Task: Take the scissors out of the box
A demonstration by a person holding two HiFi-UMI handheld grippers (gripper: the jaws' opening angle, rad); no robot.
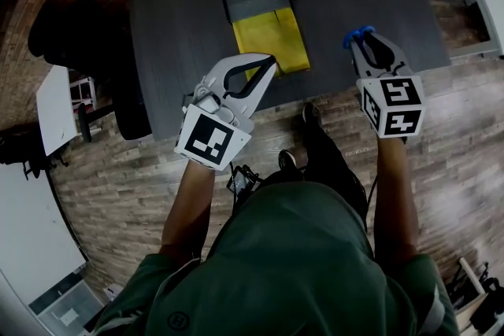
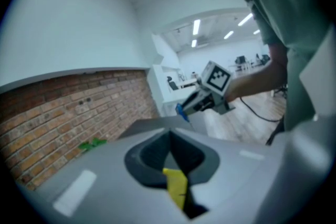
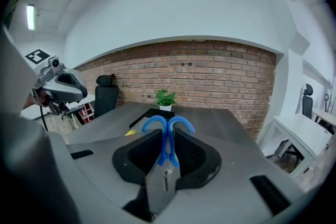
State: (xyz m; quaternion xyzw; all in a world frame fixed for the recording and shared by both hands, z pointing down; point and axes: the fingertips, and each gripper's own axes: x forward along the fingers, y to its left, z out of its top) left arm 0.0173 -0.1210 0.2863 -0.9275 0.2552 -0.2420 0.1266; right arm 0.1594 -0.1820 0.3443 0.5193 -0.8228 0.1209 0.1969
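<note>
Clamping the scissors [image 3: 164, 147] by their blue shanks, the right gripper [image 3: 167, 136] is pressing its jaws in from both sides. The two blue finger loops are poking out past the jaw tips, and the grey blades are running back between the jaws toward the camera. The tool's long axis is thus lying along the gripper's own line, with the handles pointing away from the person toward the plant [image 3: 165, 97] beyond the far end of the box [image 1: 256, 0].

From the head view, the scissors are hanging to the right of the box and well apart from it, above the table [image 1: 173, 35], not inside the box. The box itself is lying lengthwise away from the person, yellow part nearest, grey and black parts beyond.

At the near end of the box, the left gripper [image 2: 169, 136] is hovering just beside the yellow corner. Its jaws are drawn together at the tips, with a yellow piece [image 2: 176, 189] wedged in the slit between them; what that piece is cannot be made out.

Judging by this, the removal is looking done. Any setting-down is falling to the right hand, which alone is carrying the tool on the box's right side. Laying the scissors flat would likely mean tipping that gripper until their long axis is level with the tabletop.
</note>
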